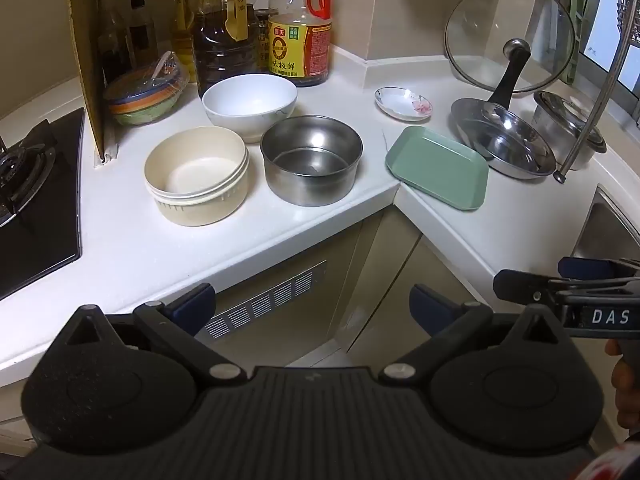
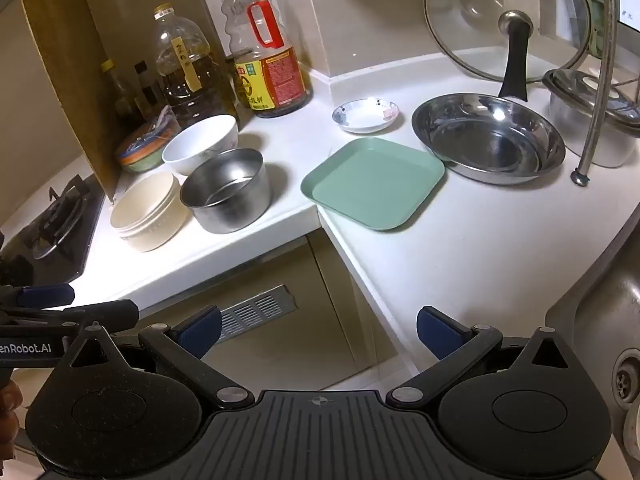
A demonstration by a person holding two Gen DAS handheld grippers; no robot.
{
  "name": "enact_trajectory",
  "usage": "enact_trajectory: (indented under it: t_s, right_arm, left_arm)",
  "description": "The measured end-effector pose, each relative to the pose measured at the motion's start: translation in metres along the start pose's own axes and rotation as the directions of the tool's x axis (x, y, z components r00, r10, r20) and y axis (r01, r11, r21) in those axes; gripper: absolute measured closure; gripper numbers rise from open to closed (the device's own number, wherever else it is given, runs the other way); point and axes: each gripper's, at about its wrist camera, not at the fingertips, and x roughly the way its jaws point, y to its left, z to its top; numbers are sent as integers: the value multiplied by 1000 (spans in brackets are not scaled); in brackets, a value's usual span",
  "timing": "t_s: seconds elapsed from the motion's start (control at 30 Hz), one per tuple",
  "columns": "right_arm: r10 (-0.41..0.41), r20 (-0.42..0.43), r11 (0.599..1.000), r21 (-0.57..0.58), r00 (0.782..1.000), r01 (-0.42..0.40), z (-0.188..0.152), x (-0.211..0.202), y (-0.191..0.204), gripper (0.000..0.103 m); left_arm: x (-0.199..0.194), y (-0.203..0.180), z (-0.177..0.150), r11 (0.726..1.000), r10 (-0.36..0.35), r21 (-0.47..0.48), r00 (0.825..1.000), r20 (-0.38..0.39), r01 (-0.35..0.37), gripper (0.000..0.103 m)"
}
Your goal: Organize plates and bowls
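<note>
Cream plastic bowl [image 1: 196, 174] sits furthest left on the white bench [image 1: 160, 248], just beside the hob; light, stiff, take it by the ribbed rim. Behind it, white ceramic bowl [image 1: 250, 104]: heavier, glazed, prob slippery and breakable, so pinch the rim w/ care. Next right, steel bowl [image 1: 311, 158], rigid w/ thin smooth wall, likely to slide in the pads. Small patterned dish [image 1: 403, 103] further back, fragile. Green square plate [image 1: 438, 167] lies flat at the bench corner, overhanging the edge a bit; low lip, grab there. Steel plate [image 1: 502, 140] far right, wide, shallow. Left claw [image 1: 312, 308] and right claw [image 2: 319, 330] both gape wide, empty, hovering short of the bench.
</note>
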Motion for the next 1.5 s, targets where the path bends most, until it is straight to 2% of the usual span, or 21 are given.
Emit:
enact_trajectory:
  t_s: [1.5]
  right_arm:
    - [2,-7,1000,-12,1000,-2,10,10,0,0]
  left_arm:
    - [12,8,2,1000,1,-19,1000,-15,-2,0]
